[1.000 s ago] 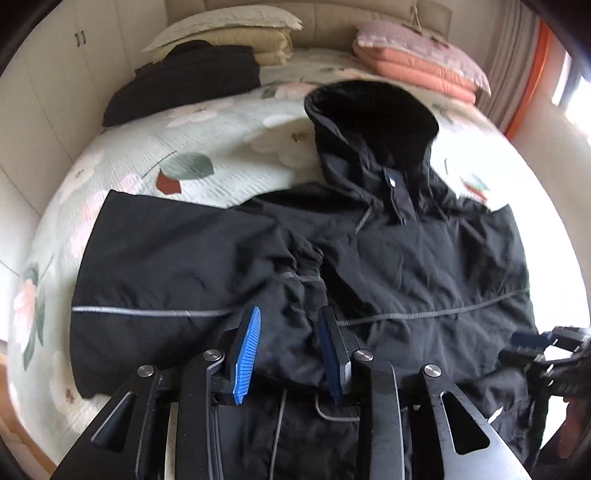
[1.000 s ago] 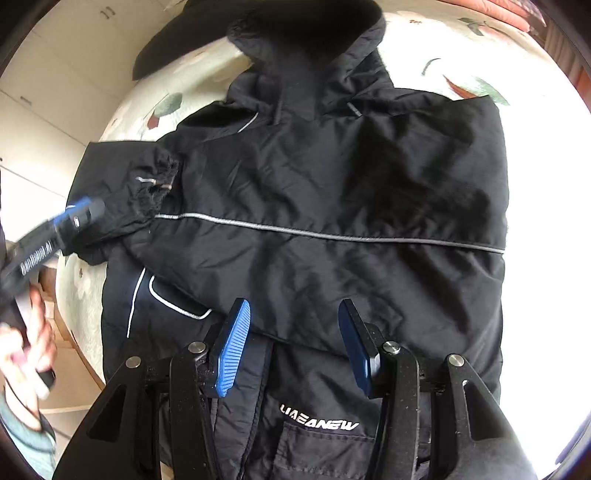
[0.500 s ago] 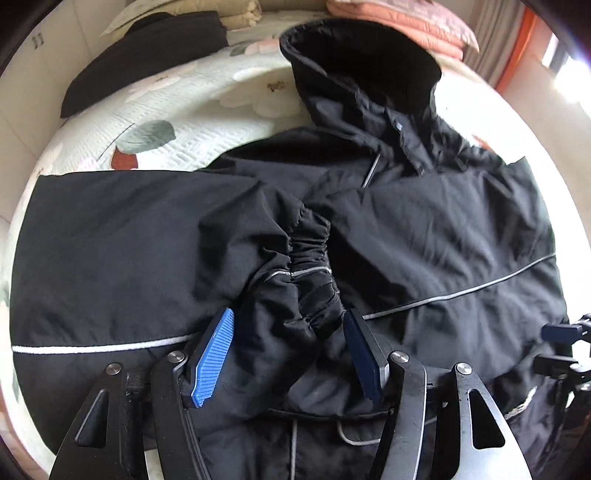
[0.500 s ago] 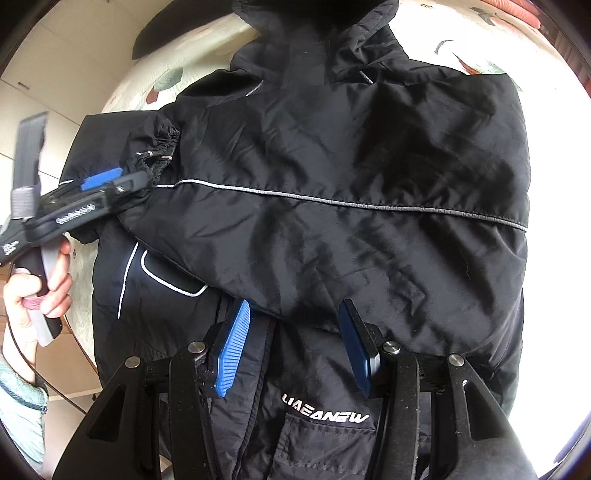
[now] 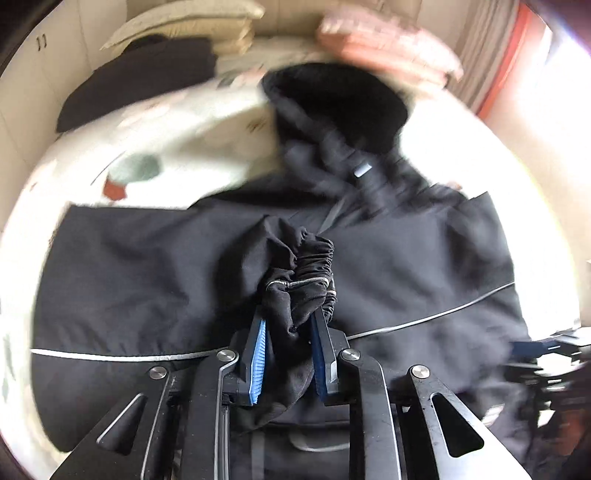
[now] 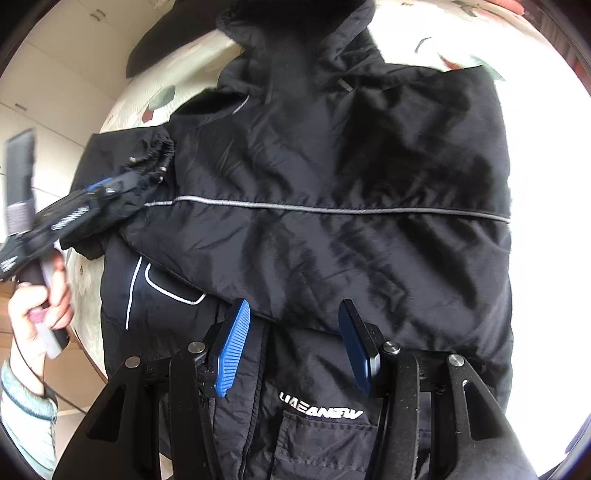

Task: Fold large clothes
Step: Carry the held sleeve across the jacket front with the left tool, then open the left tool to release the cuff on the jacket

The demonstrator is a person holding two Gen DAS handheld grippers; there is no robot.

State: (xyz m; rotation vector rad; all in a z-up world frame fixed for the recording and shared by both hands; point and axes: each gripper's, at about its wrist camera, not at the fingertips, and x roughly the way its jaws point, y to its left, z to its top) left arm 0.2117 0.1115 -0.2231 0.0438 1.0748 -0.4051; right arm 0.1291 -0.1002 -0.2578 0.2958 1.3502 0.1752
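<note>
A large black hooded jacket (image 5: 424, 266) with a grey reflective stripe lies spread on the floral bedspread (image 5: 177, 147); it fills the right wrist view (image 6: 351, 166). My left gripper (image 5: 288, 354) is shut on the elastic sleeve cuff (image 5: 303, 280), which bunches between the blue pads. In the right wrist view the left gripper (image 6: 107, 188) holds that cuff (image 6: 155, 155) at the jacket's left side. My right gripper (image 6: 291, 347) is open and empty above the jacket's lower front, near the white logo (image 6: 321, 410).
A folded dark garment (image 5: 140, 81) and beige pillows (image 5: 192, 18) lie at the bed's head, with pink pillows (image 5: 388, 48) to the right. White cupboards (image 6: 55, 66) stand left of the bed. The right gripper shows at the left wrist view's right edge (image 5: 546, 350).
My left gripper closed on the sleeve cuff, which it straddled open half a second ago, and lifted it a little. The right gripper stayed open over the jacket's lower front.
</note>
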